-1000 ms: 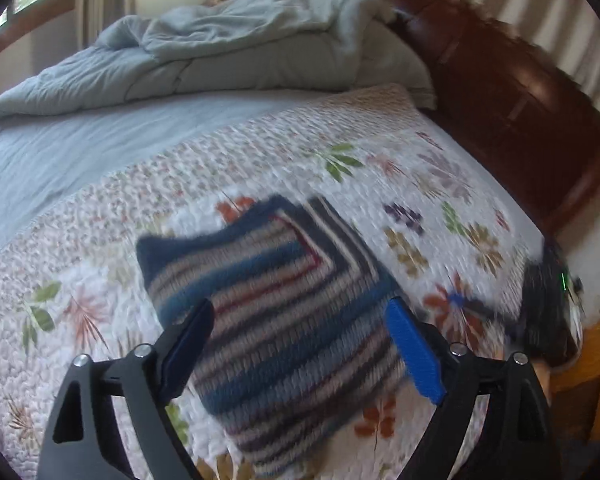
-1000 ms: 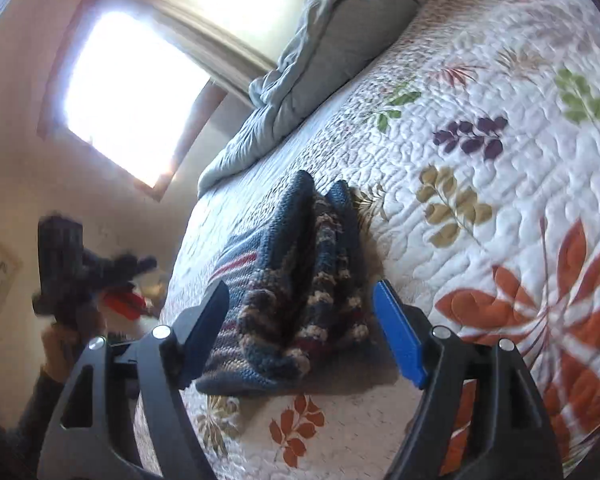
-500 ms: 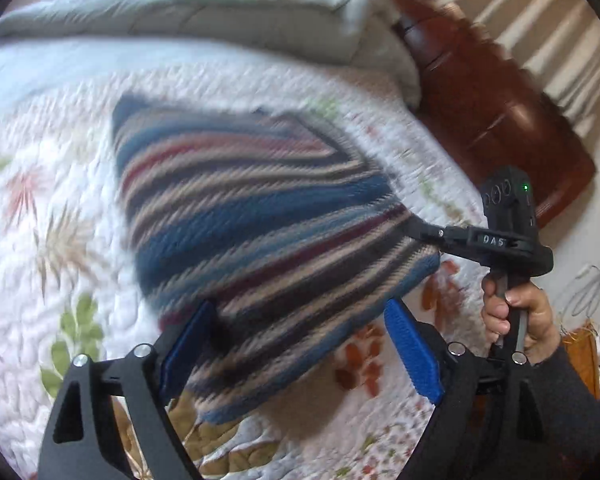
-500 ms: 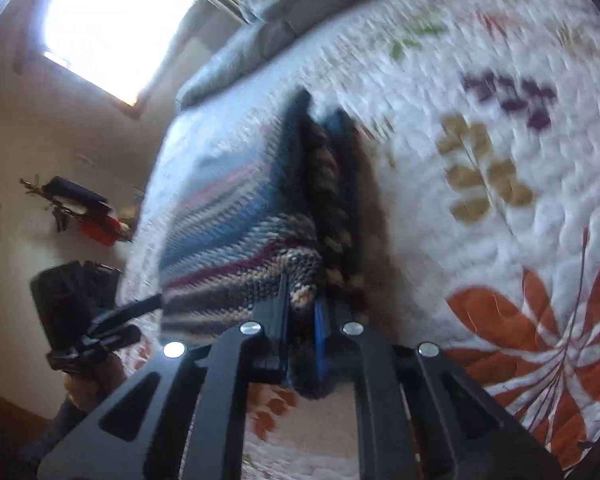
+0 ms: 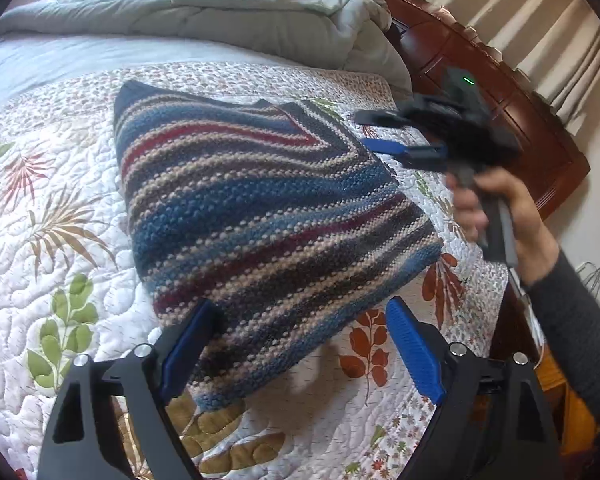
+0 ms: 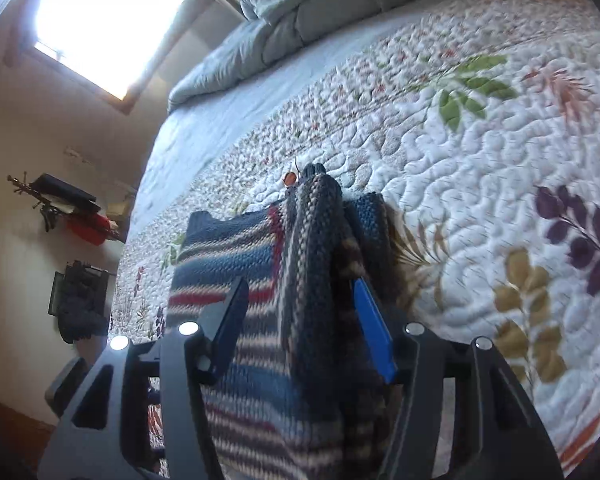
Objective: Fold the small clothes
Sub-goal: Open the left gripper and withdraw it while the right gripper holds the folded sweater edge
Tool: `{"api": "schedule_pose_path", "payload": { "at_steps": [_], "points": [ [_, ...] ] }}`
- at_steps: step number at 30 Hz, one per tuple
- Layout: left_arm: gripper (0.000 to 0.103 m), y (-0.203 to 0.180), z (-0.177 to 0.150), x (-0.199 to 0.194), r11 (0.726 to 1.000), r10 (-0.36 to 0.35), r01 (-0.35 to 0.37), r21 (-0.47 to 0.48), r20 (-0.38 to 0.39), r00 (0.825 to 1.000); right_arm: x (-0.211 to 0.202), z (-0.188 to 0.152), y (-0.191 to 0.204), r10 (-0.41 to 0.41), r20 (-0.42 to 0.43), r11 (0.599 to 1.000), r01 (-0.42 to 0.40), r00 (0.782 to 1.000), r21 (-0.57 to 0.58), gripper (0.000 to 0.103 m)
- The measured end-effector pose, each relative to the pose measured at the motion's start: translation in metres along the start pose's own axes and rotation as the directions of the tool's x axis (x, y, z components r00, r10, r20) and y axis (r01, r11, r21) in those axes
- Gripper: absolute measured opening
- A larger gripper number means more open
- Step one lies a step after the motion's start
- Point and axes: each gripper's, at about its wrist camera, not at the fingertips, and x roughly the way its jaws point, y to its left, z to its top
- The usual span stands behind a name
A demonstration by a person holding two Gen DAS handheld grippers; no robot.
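Folded knitwear, one striped blue, red and tan wool garment (image 5: 260, 216), lies flat on a white quilted bedspread with leaf prints (image 5: 60, 264) covering a bed, well short of one rumpled grey-green duvet (image 5: 228, 12) piled at its far end. Two hand-held grippers work over it. One, the left gripper (image 5: 300, 340), hangs just above the garment's near corner with its two blue-padded fingers spread wide, one on each side of the corner, gripping nothing. The other, the right gripper (image 6: 300, 316), held by a hand (image 5: 500, 216) in a dark sleeve, sits at the garment's stacked side edge; its jaws have just been opening and stand partly apart, the knit layers between them but no longer pinched. One dark carved wooden headboard (image 5: 500, 92) runs along the bed's right side, in front of pale curtains.
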Motion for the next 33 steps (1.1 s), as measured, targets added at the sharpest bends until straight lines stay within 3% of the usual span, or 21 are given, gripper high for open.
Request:
{"api": "schedule_pose_path", "payload": {
  "at_steps": [1,2,4,6,8,11,12,14,15,17,22,23,24,25,28,31,33],
  "points": [
    [0.088,-0.003,-0.001,0.0,1.0,0.009,-0.009,0.012,0.003,1.0,0.006,0.003,0.002,-0.007,-0.023,1.0,0.007,1.0,-0.008,0.041],
    [0.088,-0.006,-0.003,0.001,0.999,0.018,-0.018,0.029,0.006,1.0,0.012,0.006,0.003,-0.016,-0.043,1.0,0.016,0.999,-0.014,0.009],
    [0.089,-0.008,-0.003,0.001,0.999,0.027,-0.028,0.045,0.013,1.0,0.018,0.012,0.003,-0.033,-0.05,0.999,0.031,0.998,-0.036,0.01],
    [0.089,-0.01,-0.004,-0.001,0.999,0.023,-0.024,0.048,0.032,0.999,0.007,0.014,-0.001,-0.034,-0.003,0.998,0.034,0.999,-0.048,0.009],
    [0.089,-0.011,-0.006,-0.005,0.999,-0.002,0.0,0.042,0.056,0.998,0.003,0.016,-0.019,-0.044,0.025,0.999,0.044,0.999,0.005,0.009],
    [0.089,-0.009,-0.009,-0.003,0.999,-0.005,0.003,0.041,0.054,0.999,0.023,0.009,-0.033,-0.107,-0.029,0.994,0.107,0.994,-0.007,0.01],
    [0.089,-0.009,-0.009,-0.004,0.999,-0.004,0.002,0.036,0.055,0.998,0.022,0.009,-0.033,-0.084,-0.022,0.996,0.084,0.996,-0.005,0.011],
    [0.089,-0.007,-0.01,-0.009,1.0,-0.008,0.007,0.019,0.059,0.998,0.013,0.013,-0.032,-0.01,-0.011,0.999,0.011,1.0,0.036,0.019],
    [0.089,-0.006,-0.011,-0.011,1.0,-0.009,0.008,0.015,0.061,0.998,0.008,0.016,-0.03,-0.018,0.006,0.999,0.018,1.0,0.033,0.022],
    [0.089,-0.005,-0.012,-0.016,1.0,-0.013,0.012,0.013,0.065,0.998,0.002,0.027,-0.023,-0.053,0.044,0.999,0.052,0.998,0.012,0.044],
    [0.089,-0.002,-0.016,-0.025,1.0,-0.004,0.004,0.01,0.071,0.997,0.027,0.053,-0.011,-0.069,0.028,0.998,0.069,0.997,0.011,0.044],
    [0.089,-0.001,-0.016,-0.027,1.0,-0.002,0.001,0.011,0.072,0.997,0.032,0.054,-0.01,-0.066,0.015,0.998,0.066,0.998,0.013,0.034],
    [0.089,0.0,-0.017,-0.028,1.0,0.0,0.0,0.013,0.075,0.997,0.038,0.056,-0.01,-0.07,-0.003,0.997,0.07,0.998,0.011,0.017],
    [0.089,0.001,-0.017,-0.03,1.0,0.001,-0.002,0.012,0.076,0.997,0.041,0.059,-0.008,-0.09,-0.003,0.996,0.09,0.996,-0.01,0.009],
    [0.089,0.004,-0.018,-0.032,1.0,-0.005,0.005,0.005,0.078,0.997,0.038,0.065,-0.014,-0.141,0.031,0.99,0.142,0.989,-0.012,0.007],
    [0.089,0.009,-0.02,-0.03,1.0,0.0,0.001,-0.005,0.07,0.998,0.044,0.063,-0.032,-0.185,0.013,0.983,0.184,0.983,0.023,0.008],
    [0.089,0.011,-0.021,-0.028,1.0,0.005,-0.004,-0.027,0.059,0.998,0.044,0.058,-0.035,-0.18,0.021,0.984,0.179,0.984,0.017,0.012]
  ]
}}
